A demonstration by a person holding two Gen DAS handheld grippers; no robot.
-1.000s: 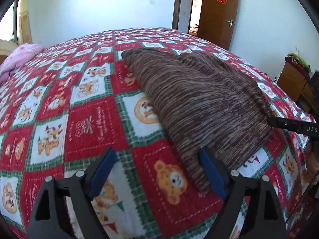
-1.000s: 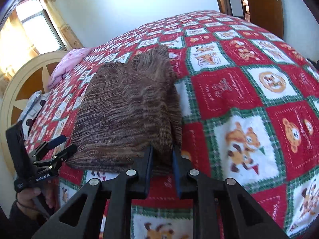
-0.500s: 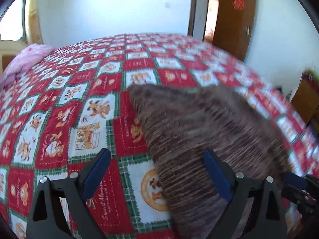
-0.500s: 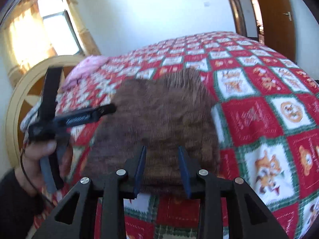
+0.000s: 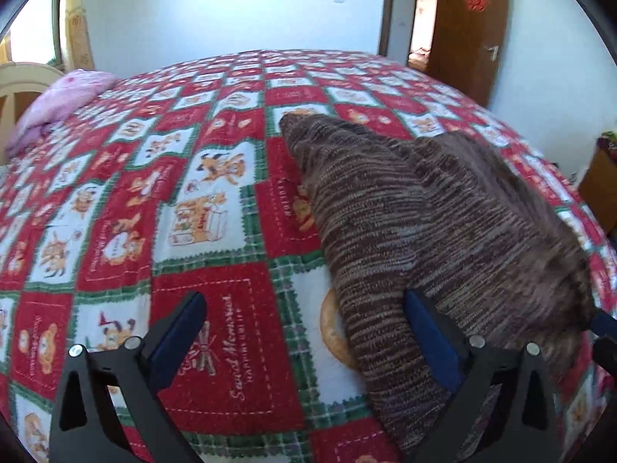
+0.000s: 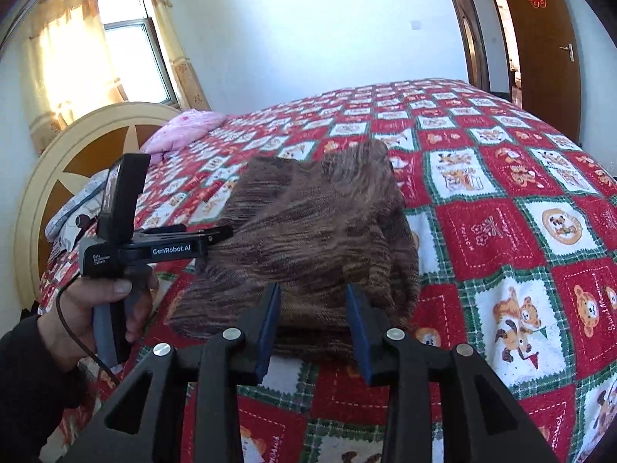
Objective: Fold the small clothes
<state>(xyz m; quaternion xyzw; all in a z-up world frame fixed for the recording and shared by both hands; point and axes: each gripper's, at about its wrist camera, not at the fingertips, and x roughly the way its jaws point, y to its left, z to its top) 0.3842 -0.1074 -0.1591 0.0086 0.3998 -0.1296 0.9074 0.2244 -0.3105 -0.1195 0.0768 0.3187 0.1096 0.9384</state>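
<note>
Both grippers are releasing: our left gripper (image 5: 304,332) is opening wide beside the brown knit garment (image 5: 424,223), our right gripper (image 6: 314,322) is standing apart at its near edge. We are judging the fold laid on the bedspread (image 5: 231,332); next comes another fold or smoothing.

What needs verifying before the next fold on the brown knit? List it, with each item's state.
1. Left gripper free of cloth: ok, jaws opening wide, only the garment's edge near one finger.
2. Right gripper released: ok, pads apart, not pressing the knit.
3. Brown knit garment lying folded on the bedspread: ok.
4. Fold edges aligned: cannot tell, the far side is hidden.
5. Pink bedding clear of the garment: ok, apart near the headboard.
</note>
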